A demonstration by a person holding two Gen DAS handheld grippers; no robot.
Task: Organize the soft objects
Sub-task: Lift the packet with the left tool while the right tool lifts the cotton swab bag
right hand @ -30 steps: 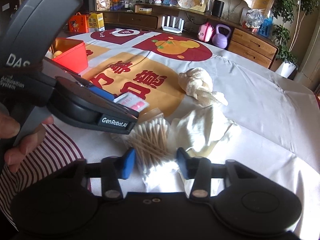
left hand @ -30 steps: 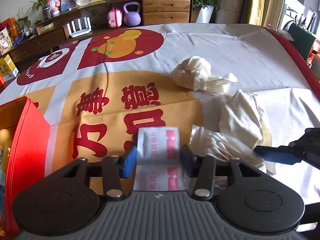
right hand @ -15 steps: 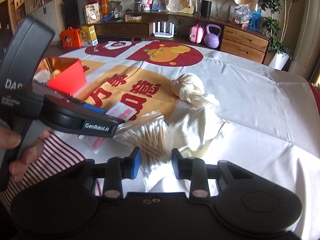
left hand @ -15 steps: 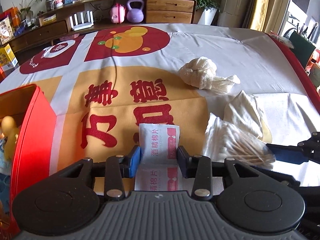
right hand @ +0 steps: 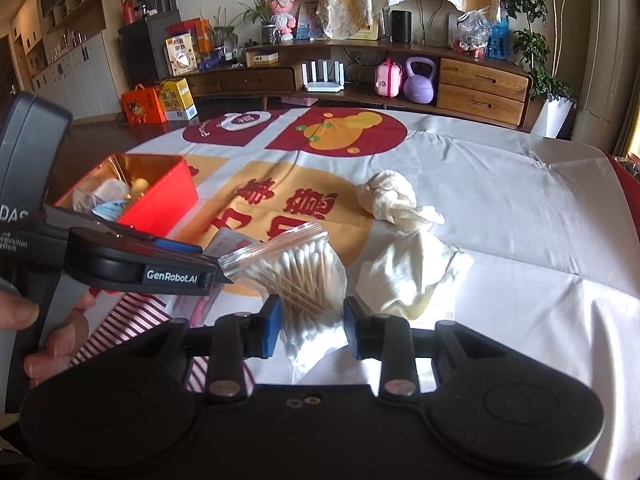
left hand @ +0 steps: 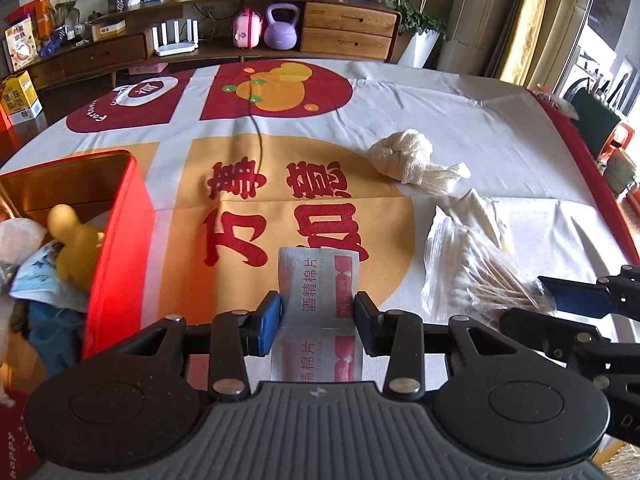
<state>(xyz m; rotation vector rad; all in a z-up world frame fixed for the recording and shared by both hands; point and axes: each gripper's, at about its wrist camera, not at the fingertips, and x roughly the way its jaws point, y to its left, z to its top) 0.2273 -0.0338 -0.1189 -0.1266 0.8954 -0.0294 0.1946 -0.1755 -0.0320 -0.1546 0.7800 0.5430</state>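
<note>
My left gripper [left hand: 318, 318] is shut on a strip of alcohol cotton pad packets [left hand: 318, 282] and holds it above the cloth. My right gripper [right hand: 312, 326] is shut on a clear bag of cotton swabs [right hand: 298, 276], lifted off the table; the bag also shows in the left wrist view [left hand: 476, 276]. A red box [left hand: 120, 240] with a gold inside stands at the left and holds a yellow toy [left hand: 74, 240] and soft items; it also shows in the right wrist view [right hand: 160, 200]. A knotted white cloth [left hand: 408, 156] and a cream cloth [right hand: 412, 276] lie on the table.
The table has a white, red and yellow printed tablecloth [left hand: 460, 120]. A red-and-white striped bag [right hand: 120, 320] lies at the near left edge. A wooden sideboard [right hand: 400, 76] with a purple kettlebell and clutter stands behind the table.
Both grippers closed on their items and rose. The swab bag lifted off the table in the right gripper; the packet strip lifted in the left, and the red box came further into view.
</note>
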